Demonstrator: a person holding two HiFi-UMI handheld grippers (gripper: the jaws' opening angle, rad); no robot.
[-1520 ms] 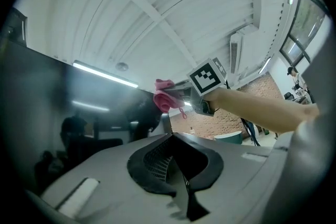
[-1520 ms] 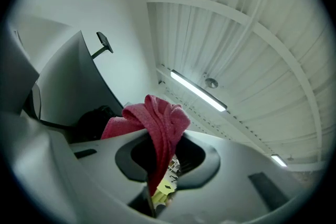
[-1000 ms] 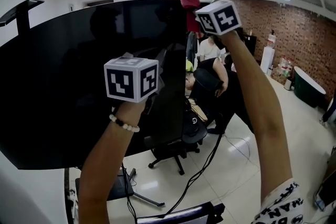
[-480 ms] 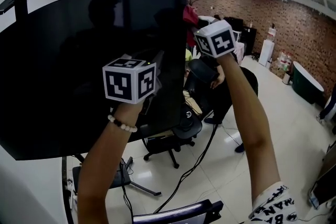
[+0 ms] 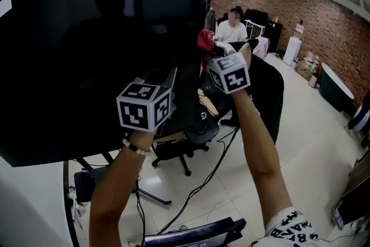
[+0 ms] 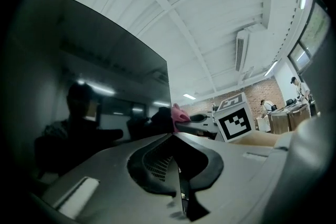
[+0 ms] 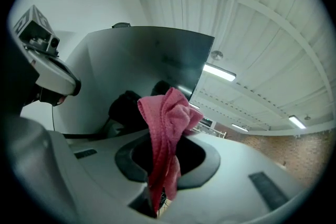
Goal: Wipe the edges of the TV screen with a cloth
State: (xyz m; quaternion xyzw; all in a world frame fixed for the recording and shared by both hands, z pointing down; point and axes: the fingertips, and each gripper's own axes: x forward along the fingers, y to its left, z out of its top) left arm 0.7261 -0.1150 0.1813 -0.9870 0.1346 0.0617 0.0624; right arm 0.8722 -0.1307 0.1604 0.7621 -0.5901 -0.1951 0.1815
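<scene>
The large black flat TV screen (image 5: pixel 87 55) is showing a smooth, glossy face that is mirroring the room. The pink woven cloth (image 7: pixel 168 113) is looking soft, coarse-knit and matt. The right gripper (image 7: pixel 165 136) and left gripper (image 6: pixel 173 136) are showing smooth, matt grey plastic shells. The pale tiled floor (image 5: pixel 312 147) is gleaming, and the red brick wall (image 5: pixel 341 43) is looking rough.

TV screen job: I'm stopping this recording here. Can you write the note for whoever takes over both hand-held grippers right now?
Right hand-held gripper: shut on the pink cloth, which is at the right edge of the TV screen, about mid-height.
Left hand-held gripper: jaws together, empty, held in front of the screen's lower part.
Done: in the last second the cloth came down the right edge from the top corner.
Left: the lower right edge. The other edges cannot be judged from these views.
</scene>
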